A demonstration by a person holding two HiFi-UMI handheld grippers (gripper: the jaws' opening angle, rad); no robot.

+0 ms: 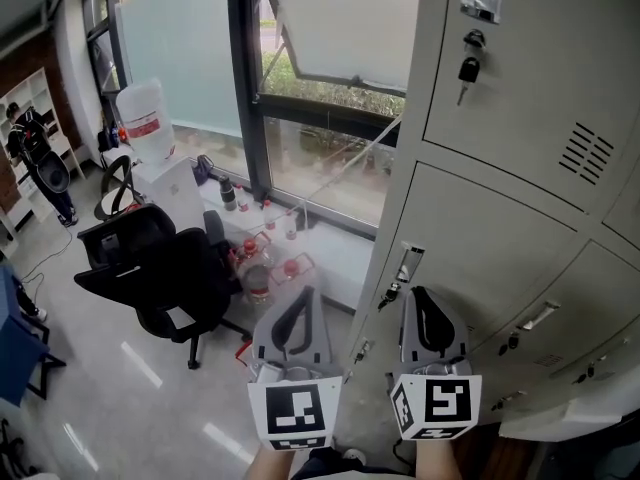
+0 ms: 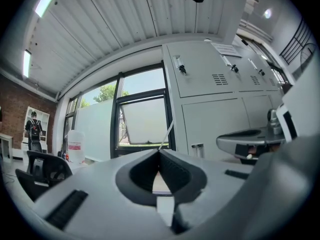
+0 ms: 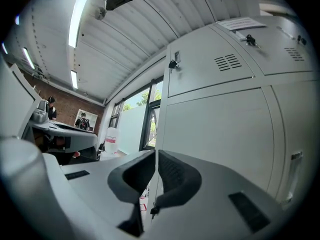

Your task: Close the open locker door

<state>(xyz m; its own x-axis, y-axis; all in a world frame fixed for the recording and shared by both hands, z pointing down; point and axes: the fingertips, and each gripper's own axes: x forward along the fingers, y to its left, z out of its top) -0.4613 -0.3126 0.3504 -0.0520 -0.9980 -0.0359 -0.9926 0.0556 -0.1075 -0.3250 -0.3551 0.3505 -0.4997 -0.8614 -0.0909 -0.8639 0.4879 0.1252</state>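
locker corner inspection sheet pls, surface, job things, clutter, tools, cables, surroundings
surface: grey floor, glossy
job's things: lockers, doors in view look shut; pale slab low right may be the open door
clutter: chairs, jug, bottles below the window
tools: left tool shut, empty; right tool shut, empty, facing the lockers
cables: thin white cord slants across the window
surroundings: brick wall, person far left

Steep-down head view, level tool views, lockers [image 1: 500, 78] common to all.
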